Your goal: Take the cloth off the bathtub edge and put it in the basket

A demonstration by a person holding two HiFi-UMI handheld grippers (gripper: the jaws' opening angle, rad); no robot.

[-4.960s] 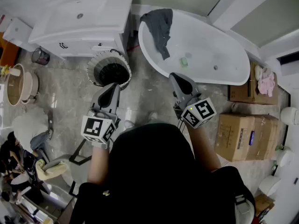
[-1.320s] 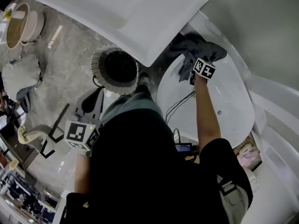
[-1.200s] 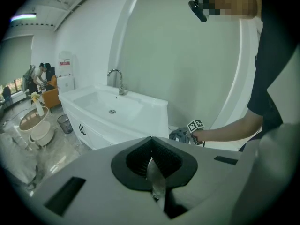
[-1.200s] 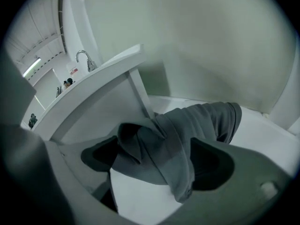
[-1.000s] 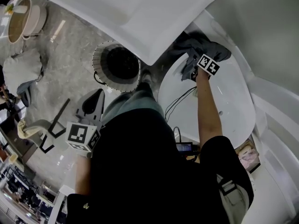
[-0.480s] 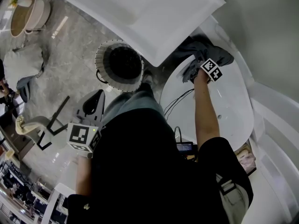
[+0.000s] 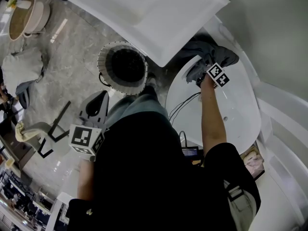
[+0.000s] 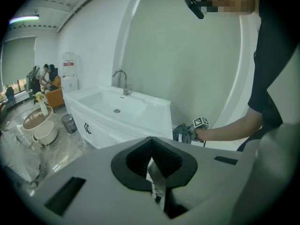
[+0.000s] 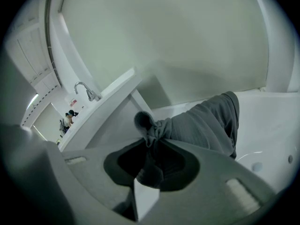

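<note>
My right gripper (image 9: 149, 136) has just been closing, and its fingers now pinch a bunched fold of the cloth (image 9: 206, 123). The rest of the cloth drapes over the tub (image 7: 240, 105) rim beside the sink (image 7: 144, 8). My left gripper (image 8: 151, 142) has its fingers pressed together with nothing between them, and it hangs near the basket (image 7: 122, 66).

Near end of bathtub (image 7: 236, 110) behind the person's torso (image 7: 144, 177); washbasin (image 7: 144, 8) partly beyond the top edge
</note>
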